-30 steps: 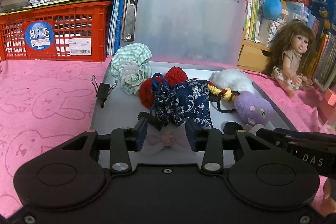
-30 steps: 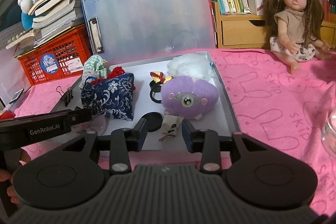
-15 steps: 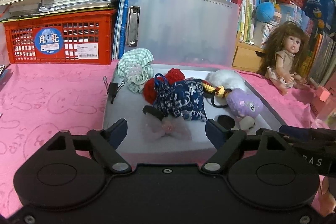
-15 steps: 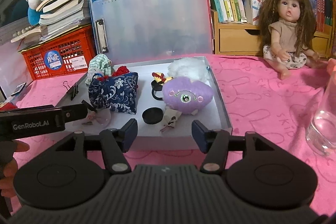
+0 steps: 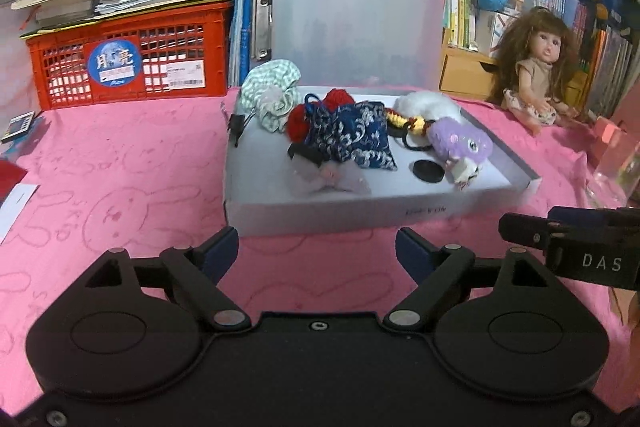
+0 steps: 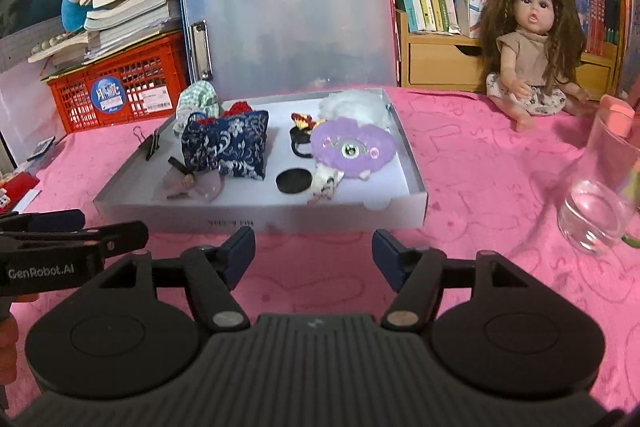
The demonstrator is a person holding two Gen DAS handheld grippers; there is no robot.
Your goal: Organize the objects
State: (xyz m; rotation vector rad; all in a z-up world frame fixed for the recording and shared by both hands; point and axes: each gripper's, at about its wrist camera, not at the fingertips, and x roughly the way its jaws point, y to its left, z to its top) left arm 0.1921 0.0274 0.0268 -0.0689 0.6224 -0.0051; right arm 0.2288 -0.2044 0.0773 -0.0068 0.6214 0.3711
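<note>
A: Where's the stuff w/ the box?

B: The white box (image 5: 352, 215) sits on the pink surface (image 5: 132, 163), lid up at the back. Inside: blue flower pouch (image 5: 352, 131), purple plush (image 5: 460, 143), pink bow (image 5: 332, 177), black round cap (image 5: 428, 171), green check cloth (image 5: 272, 95) in the far corner. A black clip (image 5: 238, 125) hangs on the box's left edge.

A: And the tongs?

B: Left tongs (image 5: 318, 253) are spread wide, nothing between them, just pink cloth. They've just been opening. Right tongs (image 6: 314, 253) too: spread, just been opening, nothing in them. Both are in front of the box, not touching it.

A: Anything hard to see?

B: Yep. Red fluffy thing (image 5: 298, 119) is half hidden behind the pouch, can't tell what it is. White fluffy thing (image 6: 356, 107) is tucked behind the plush. Small thing (image 6: 324, 183) by the cap is too tiny to make out. Words on the box front are upside down, can't read. The glass (image 6: 596, 215) at the right is see-through, partly cut off. Doll (image 6: 528, 67) sits well apart from the box. A bit of a hand (image 6: 8, 339) is cut off at the left edge.
</note>
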